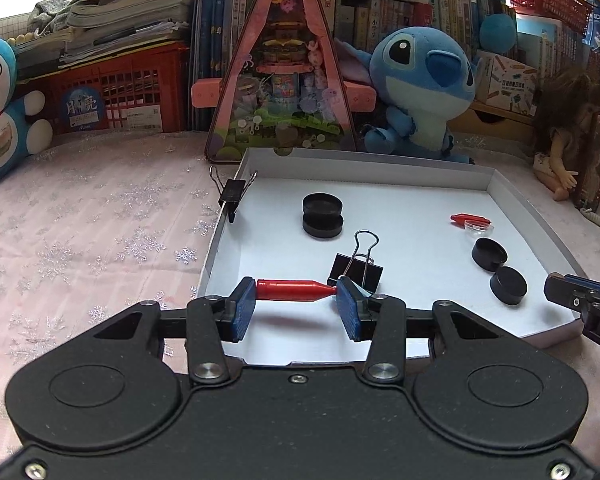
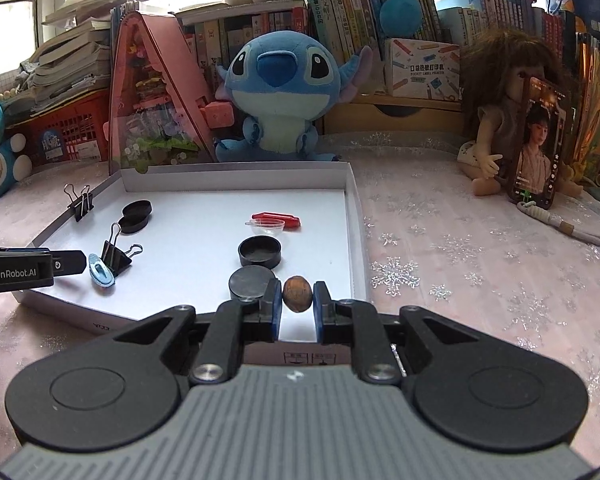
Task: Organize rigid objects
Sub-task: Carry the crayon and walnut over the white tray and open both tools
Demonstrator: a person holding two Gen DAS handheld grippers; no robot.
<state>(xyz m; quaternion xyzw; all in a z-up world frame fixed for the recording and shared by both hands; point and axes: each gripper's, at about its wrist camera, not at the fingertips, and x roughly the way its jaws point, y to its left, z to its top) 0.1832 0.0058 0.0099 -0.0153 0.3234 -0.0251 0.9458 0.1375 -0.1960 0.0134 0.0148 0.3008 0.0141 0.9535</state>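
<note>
A shallow white tray (image 1: 428, 172) lies on the pink cloth. My left gripper (image 1: 296, 300) is shut on a red pen-like stick (image 1: 292, 290), held lengthwise between its blue pads above the tray's near left corner. My right gripper (image 2: 297, 304) is shut on a brown walnut (image 2: 297, 293) over the tray's near right edge (image 2: 358, 240). In the tray lie black round caps (image 1: 323, 214) (image 2: 259, 252) (image 2: 250, 282), a black binder clip (image 1: 356, 268) (image 2: 116, 258), a second red stick (image 2: 276, 219) and a small clear cup (image 2: 268, 226). Another binder clip (image 1: 232, 192) is clipped on the tray's left wall.
A pink triangular toy house (image 1: 284, 72), a blue Stitch plush (image 1: 420, 88), a Doraemon plush (image 1: 0, 108), a doll (image 2: 500, 120) with a phone (image 2: 538, 144), red crates and books stand behind the tray. The left gripper's arm (image 2: 16, 270) shows in the right wrist view.
</note>
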